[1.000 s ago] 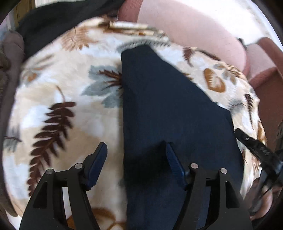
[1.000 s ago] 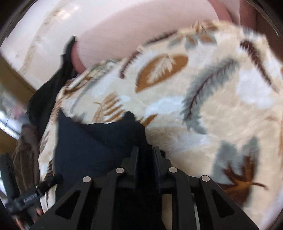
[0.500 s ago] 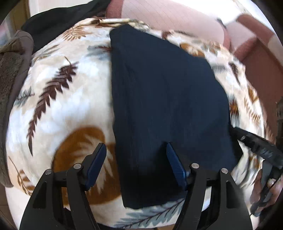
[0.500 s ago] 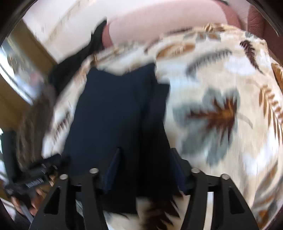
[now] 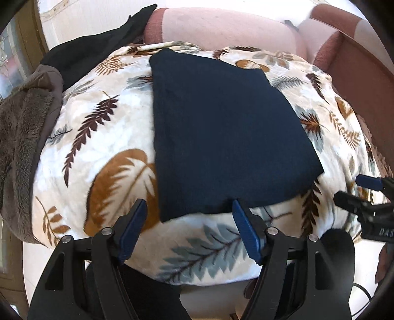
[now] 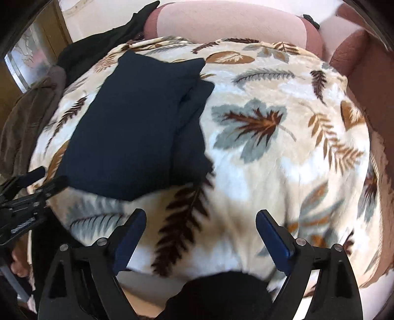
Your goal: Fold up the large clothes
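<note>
Light: you get bright daylight in both views, strongest along the top, where the pale wall [image 5: 81,22] washes out almost to white.
Glare: the pink cushion [image 5: 221,27] blooms at its right end in your left wrist view.
Shadows: soft, thin ones under the near edge of the folded navy garment [image 5: 221,137].
Dark tones: the navy garment reads nearly black, so its folds barely show; the layered edge [image 6: 192,103] shows best in your right wrist view.
Blur: your right wrist view smears the leaf-print blanket [image 6: 283,172] low and right; the left view is sharper.
Distortion: fisheye bulges the blanket into a dome, with black vignette at the corners.
</note>
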The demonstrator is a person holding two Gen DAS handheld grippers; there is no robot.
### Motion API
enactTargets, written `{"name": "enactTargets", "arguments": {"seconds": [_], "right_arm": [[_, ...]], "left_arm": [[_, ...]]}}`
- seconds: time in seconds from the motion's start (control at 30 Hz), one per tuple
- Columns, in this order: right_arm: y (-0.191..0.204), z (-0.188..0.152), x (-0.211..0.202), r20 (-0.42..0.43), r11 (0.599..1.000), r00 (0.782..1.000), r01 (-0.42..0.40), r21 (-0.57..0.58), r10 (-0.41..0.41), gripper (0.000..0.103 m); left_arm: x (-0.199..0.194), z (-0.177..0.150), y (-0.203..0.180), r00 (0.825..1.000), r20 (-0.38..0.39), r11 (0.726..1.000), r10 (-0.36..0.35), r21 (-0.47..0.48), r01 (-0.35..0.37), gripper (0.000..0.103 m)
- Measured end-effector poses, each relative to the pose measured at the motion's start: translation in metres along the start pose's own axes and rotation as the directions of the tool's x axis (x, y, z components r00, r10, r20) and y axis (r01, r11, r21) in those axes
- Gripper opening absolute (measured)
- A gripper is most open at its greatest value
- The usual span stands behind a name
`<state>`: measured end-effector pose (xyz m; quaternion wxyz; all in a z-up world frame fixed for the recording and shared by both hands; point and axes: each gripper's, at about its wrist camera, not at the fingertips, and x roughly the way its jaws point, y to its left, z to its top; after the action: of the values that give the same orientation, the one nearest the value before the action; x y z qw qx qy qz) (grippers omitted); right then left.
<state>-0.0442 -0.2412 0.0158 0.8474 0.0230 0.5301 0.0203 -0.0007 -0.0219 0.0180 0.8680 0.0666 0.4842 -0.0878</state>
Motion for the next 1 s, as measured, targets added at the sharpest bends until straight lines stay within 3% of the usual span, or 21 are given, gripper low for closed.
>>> {"name": "enactTargets", "arguments": {"seconds": [0.13, 0.3, 0.37, 0.57, 0.7, 1.0], "right_arm": [[0.000, -0.016, -0.004, 0.003, 0.999, 1.000, 0.005, 0.031, -0.005, 0.091], [0.005, -0.016, -0.012, 0.042, 0.995, 0.994, 0.097, 0.036, -0.099, 0.099], [0.006, -0.015, -0.018, 0.076, 0.993, 0.990, 0.114, 0.036, -0.116, 0.101], [0.015, -0.008, -0.027, 0.141, 0.995, 0.985, 0.092, 0.033, -0.096, 0.102], [0.025, -0.004, -0.030, 0.185, 0.991, 0.974, 0.132, 0.004, -0.131, 0.103], [0.026, 0.001, -0.039, 0.248, 0.985, 0.954, 0.173, -0.005, -0.167, 0.103]], "left_arm": [[-0.003, -0.006, -0.009, 1.000, 0.016, 1.000, 0.005, 0.025, -0.005, 0.072], [-0.011, -0.006, -0.010, 0.998, 0.060, 0.999, 0.026, 0.033, -0.028, 0.075], [-0.015, -0.005, -0.007, 0.997, 0.078, 0.999, 0.030, 0.020, -0.032, 0.082], [-0.024, -0.007, 0.003, 0.990, 0.132, 0.998, 0.049, -0.031, -0.045, 0.084], [-0.024, -0.009, 0.006, 0.992, 0.126, 0.998, 0.027, -0.053, -0.020, 0.084], [-0.025, -0.010, 0.007, 0.989, 0.128, 0.996, 0.074, -0.064, -0.066, 0.084]]}}
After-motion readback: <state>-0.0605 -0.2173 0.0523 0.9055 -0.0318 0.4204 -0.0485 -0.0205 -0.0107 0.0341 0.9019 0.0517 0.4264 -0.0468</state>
